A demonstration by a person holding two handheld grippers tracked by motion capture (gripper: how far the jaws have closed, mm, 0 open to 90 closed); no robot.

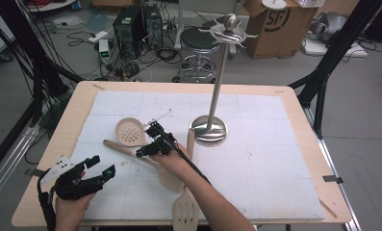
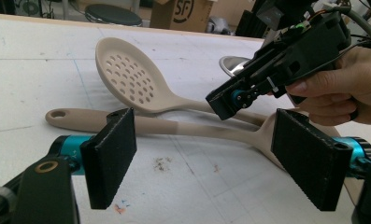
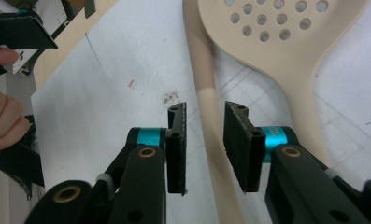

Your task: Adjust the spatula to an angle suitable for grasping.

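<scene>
Beige and matte, the long-handled spoon (image 3: 206, 93) lies flat on the white tabletop (image 1: 275, 159), its handle ending in a small hanging hole and darkening to a tan shade along part of its length. A perforated skimmer (image 1: 130, 131) of the same pale material lies just beside it, handles crossing. The right gripper (image 1: 155, 140) has its fingers (image 3: 176, 140) straddling the spoon's handle, slightly parted, pads not pressing on it. The left gripper (image 1: 99, 168) rests near the tabletop's front edge, its fingers wide apart and holding nothing. A steel utensil stand (image 1: 209, 129) rises behind.
</scene>
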